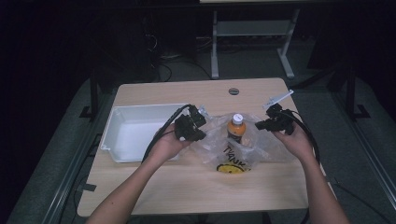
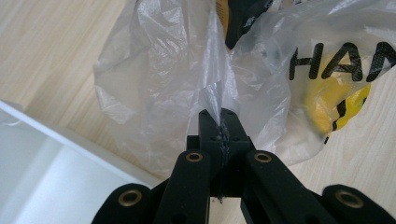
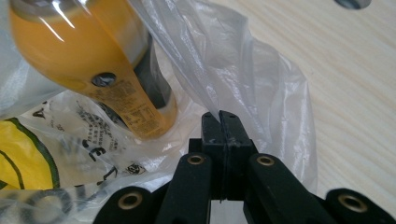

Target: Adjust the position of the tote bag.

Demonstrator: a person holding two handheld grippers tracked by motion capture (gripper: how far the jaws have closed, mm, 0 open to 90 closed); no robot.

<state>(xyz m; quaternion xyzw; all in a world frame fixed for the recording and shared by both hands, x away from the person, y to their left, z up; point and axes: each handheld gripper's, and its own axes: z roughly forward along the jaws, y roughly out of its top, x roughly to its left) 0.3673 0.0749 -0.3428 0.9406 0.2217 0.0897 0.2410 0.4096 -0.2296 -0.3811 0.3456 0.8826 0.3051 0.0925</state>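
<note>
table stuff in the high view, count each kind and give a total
plastic bag: 1
orange bottle: 1
white tray: 1
grippers: 2, the left gripper and right gripper, each shut on the bag
total: 5

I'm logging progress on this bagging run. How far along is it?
Done: the orange bottle stands upright inside the clear plastic bag. In hand: the left gripper and right gripper each pinch a fold of the bag, one on either side. Left: judging by the empty white tray beside it, probably moving the bag there.
</note>
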